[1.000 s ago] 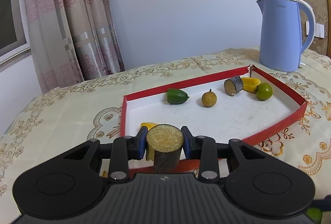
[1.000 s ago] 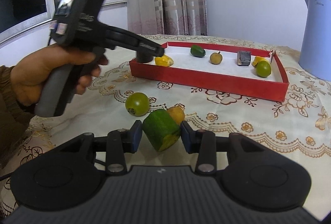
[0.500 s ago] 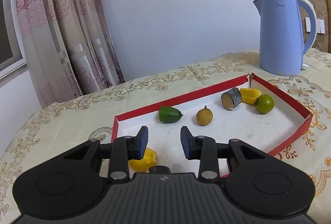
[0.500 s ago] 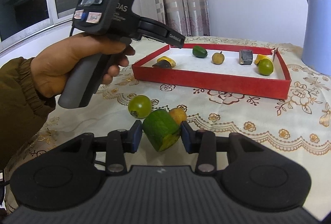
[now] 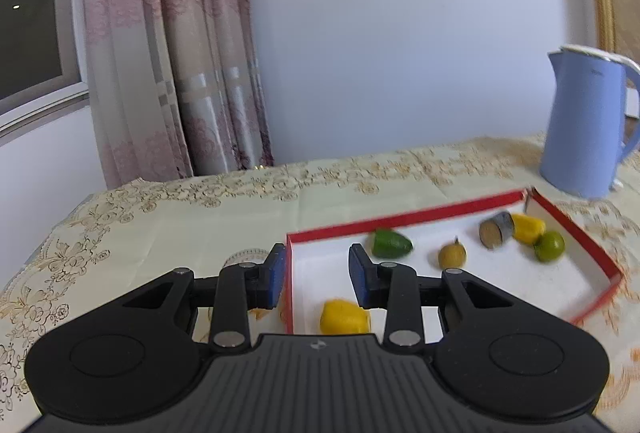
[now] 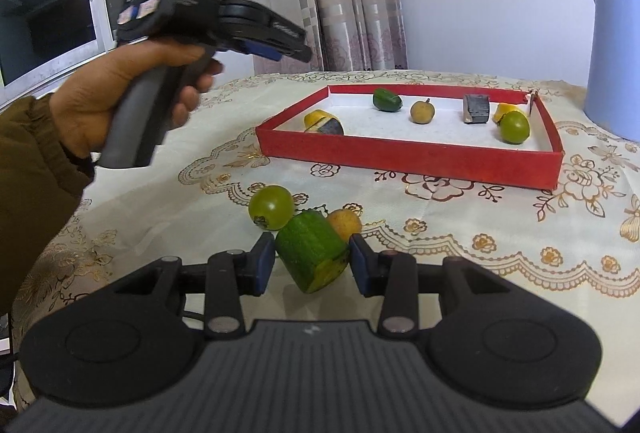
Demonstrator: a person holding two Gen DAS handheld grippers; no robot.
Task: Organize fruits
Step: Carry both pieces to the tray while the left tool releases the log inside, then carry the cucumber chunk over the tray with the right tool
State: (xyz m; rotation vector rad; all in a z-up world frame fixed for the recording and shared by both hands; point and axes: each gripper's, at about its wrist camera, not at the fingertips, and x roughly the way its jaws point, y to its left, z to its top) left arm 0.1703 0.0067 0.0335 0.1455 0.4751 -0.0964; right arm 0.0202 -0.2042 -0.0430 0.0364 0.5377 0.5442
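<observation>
Green chunk: a cut piece of green-skinned fruit with a yellowish cut face (image 6: 313, 257) lies tilted on the tablecloth between the blue pads of the right gripper (image 6: 312, 264); the jaws stand about as wide as the chunk, and whether the pads touch it cannot be told.
Neighbours: a round green fruit (image 6: 271, 207) and a small orange-yellow fruit (image 6: 345, 222) sit just behind it, close together.
Tray: a shallow red-walled box with a white floor (image 6: 408, 156) stands farther back on the cloth.
Tray contents: a yellow piece beside a dark-skinned cylinder (image 6: 323, 122) at the near left corner; a dark green oval fruit (image 6: 386, 100), a round brown fruit with a stem (image 6: 422, 112), a dark cut cylinder (image 6: 476, 108), a yellow wedge (image 6: 506, 109) and a green round fruit (image 6: 514, 127) along the back.
Left gripper: (image 5: 317, 277) held in the air in the person's left hand (image 6: 120, 101), jaws apart and empty — in its own view they straddle the tray's left wall.
Surface: a cream tablecloth with gold floral embroidery (image 6: 440, 233).
Room: pink patterned curtains (image 5: 176, 73), a pale wall, a light blue electric kettle (image 5: 588, 125) beyond the tray.
Hard to make out: the left wrist view is motion-blurred; the yellow piece (image 5: 344, 317) is partly hidden by the gripper body.
</observation>
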